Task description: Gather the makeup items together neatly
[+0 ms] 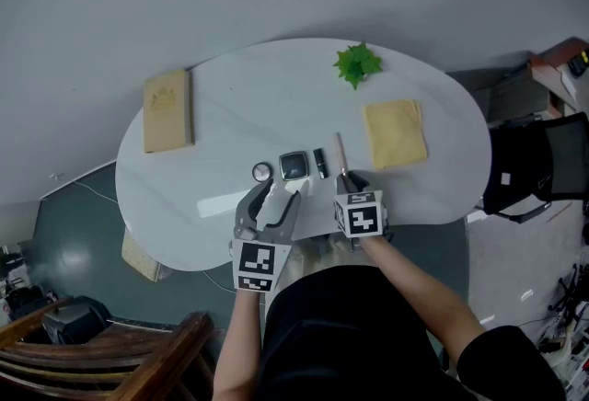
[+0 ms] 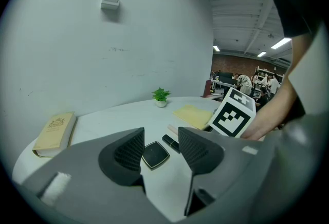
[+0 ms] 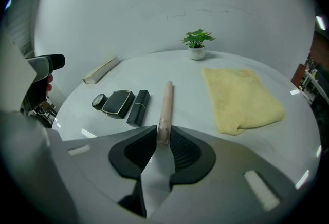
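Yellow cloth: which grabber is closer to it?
Right. The right gripper, holding the pink stick, is near the yellow cloth; the left gripper is farther off, by the black compact.

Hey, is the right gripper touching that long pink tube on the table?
Touching. The right gripper view shows the right gripper with both pads pressed on the near end of the pink tube.

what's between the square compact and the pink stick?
A black lipstick tube lies between the square compact and the pink stick. It shows best in the right gripper view, and the head view shows the same order.
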Tool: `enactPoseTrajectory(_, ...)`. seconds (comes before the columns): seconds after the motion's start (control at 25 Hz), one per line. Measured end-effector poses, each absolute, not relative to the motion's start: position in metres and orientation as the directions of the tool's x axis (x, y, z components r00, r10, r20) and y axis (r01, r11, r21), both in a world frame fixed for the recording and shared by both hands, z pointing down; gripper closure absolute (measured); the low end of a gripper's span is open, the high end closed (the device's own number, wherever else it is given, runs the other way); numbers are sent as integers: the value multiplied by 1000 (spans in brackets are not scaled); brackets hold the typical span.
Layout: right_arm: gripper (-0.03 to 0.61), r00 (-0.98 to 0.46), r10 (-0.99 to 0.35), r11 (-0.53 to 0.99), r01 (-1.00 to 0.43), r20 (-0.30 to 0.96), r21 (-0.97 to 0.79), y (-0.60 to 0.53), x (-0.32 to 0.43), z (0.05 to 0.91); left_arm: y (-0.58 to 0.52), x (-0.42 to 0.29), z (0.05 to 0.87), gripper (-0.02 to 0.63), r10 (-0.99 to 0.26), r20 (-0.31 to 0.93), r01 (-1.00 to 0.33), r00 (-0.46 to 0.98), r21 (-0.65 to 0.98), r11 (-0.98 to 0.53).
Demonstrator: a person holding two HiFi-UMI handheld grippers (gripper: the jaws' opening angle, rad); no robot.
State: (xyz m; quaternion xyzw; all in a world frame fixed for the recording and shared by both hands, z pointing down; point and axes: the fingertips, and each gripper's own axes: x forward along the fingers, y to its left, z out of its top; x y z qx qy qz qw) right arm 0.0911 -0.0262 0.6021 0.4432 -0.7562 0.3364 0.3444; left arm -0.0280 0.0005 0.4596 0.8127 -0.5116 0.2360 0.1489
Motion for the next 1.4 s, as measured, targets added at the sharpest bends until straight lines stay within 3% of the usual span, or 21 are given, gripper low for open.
enactPoseTrajectory(0.96,502,-377,-433,395,-896,819,-204,-26,91,603,0,-25,460,408,-764,534,-903,363,1,-429)
enactPoseTrajectory(1.12,469,-379,-436,398,-895,816,-203,-26,91,601,0,-26,459,408,-764,535,-904,360,-3,-428)
enactPoseTrajectory(1.4,469,-402,-440,424,-881,803,-209,-27,92,590,0,-24,456,408,-776,530,-911,343,-15,-412)
